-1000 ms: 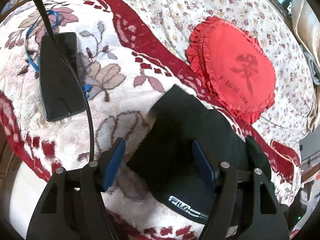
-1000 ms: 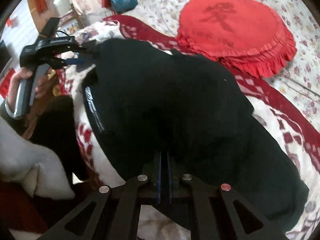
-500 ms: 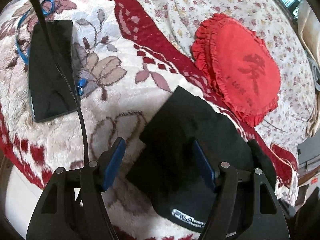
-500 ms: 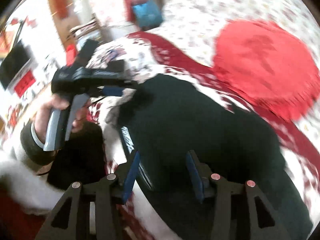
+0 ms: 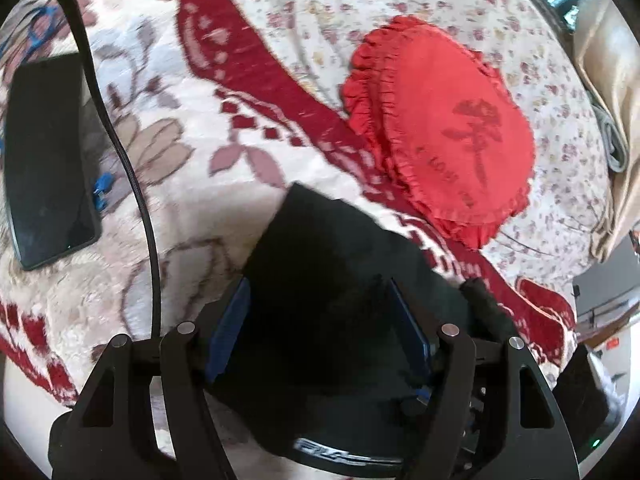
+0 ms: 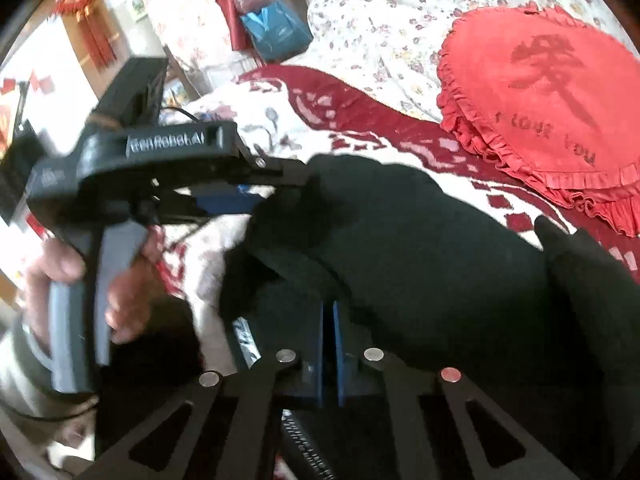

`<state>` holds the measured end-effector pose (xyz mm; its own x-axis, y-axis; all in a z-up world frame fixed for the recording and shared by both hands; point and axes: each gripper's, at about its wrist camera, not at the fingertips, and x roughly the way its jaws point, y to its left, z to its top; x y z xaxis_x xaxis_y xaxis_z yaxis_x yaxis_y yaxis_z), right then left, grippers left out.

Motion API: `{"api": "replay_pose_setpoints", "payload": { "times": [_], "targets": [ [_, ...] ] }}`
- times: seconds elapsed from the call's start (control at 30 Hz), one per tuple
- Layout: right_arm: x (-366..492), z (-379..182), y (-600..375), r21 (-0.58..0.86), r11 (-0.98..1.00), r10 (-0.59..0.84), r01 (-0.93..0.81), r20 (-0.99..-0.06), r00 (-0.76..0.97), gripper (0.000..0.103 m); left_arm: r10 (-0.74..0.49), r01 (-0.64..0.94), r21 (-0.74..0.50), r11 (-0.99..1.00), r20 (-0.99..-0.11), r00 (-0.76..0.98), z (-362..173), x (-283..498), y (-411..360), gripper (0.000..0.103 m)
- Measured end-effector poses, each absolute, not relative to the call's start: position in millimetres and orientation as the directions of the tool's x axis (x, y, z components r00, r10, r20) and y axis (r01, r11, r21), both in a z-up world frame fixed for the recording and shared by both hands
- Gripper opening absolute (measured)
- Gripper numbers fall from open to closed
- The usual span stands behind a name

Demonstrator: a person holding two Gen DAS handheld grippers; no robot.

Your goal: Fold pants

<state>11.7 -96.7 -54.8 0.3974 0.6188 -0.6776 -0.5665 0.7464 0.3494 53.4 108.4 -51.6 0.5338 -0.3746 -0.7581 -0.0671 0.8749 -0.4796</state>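
Soft black pants [image 5: 340, 280] bunched on plush floral blanket [image 5: 192, 208].

You have a fleecy cream blanket [image 5: 192, 216] with dark red borders and leaf patterns spread beneath everything, and behind it a flowered bedsheet [image 5: 360, 4]. On that sheet lies a red ruffled heart cushion [image 5: 448, 132] — a dark character and lettering printed on its face. At the left, a black phone [image 5: 44, 160] rests screen-up on the blanket, a blue cord [image 5: 38, 34] looped near it. Past the bed's far edge — a blue bag [image 6: 276, 32].
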Motion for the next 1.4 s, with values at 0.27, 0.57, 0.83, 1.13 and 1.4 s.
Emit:
{"api": "replay_pose_setpoints", "payload": {
  "times": [0.27, 0.57, 0.83, 1.13, 1.4],
  "targets": [
    [-35, -41, -78, 0.358, 0.668, 0.667, -0.653, -0.678, 0.310, 0.004, -0.317, -0.051, -0.423, 0.905, -0.748, 0.583, -25, 15, 117, 0.070],
    [-19, -44, -105, 0.357, 0.757, 0.600, -0.547, -0.711, 0.367, 0.029, -0.144, -0.129, -0.258, 0.958, -0.816, 0.560, -49, 4, 124, 0.070],
    [33, -37, -142, 0.050, 0.934, 0.257, -0.355, -0.782, 0.568, 0.062, -0.184, -0.055, -0.262, 0.964, -0.799, 0.573, -44, 10, 91, 0.070],
    [5, -14, -247, 0.206, 0.953, 0.301, -0.224, -0.743, 0.598, 0.006, -0.155, -0.023, -0.198, 0.980, -0.830, 0.536, -64, 14, 63, 0.070],
    [-90, -39, -398, 0.209, 0.958, 0.071, 0.195, -0.835, 0.545, 0.006, -0.120, -0.040, -0.167, 0.985, -0.836, 0.535, -66, 15, 57, 0.070]
  ]
}}
